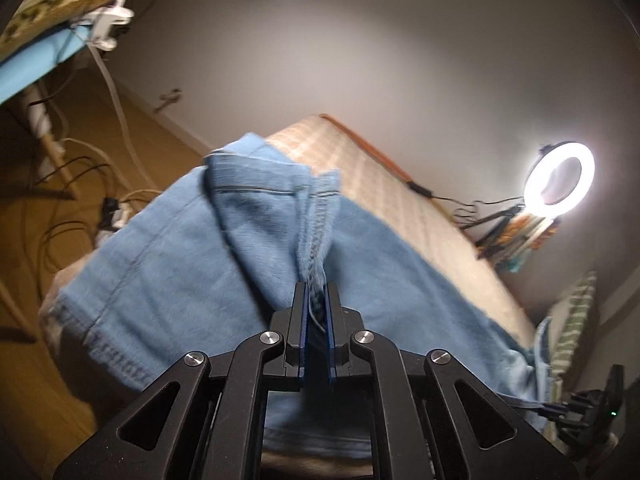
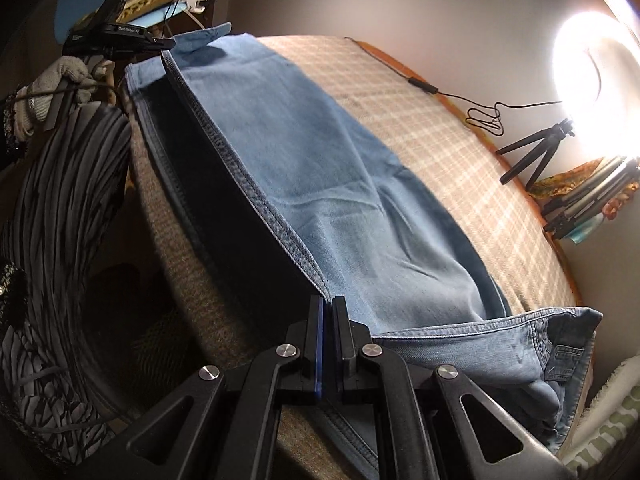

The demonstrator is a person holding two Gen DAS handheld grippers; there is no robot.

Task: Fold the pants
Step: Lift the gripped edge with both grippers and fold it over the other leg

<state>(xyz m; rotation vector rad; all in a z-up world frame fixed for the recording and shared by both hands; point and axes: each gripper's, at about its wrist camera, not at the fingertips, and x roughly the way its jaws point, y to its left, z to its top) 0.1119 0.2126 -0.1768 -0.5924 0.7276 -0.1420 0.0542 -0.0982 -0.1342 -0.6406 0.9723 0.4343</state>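
Light blue denim pants lie lengthwise on a checked bed cover. My left gripper is shut on a bunched stitched seam near the leg end. In the right wrist view that left gripper shows at the far top left, held by a gloved hand. My right gripper is shut on the same long stitched edge nearer the waistband. That edge runs taut and lifted between the two grippers, with dark shadow beneath. The right gripper shows small at the lower right of the left wrist view.
A lit ring light on a tripod stands at the bed's far side, its cable trailing. Cables cover the wooden floor. A blue padded board stands at the left. The person's striped garment is close by.
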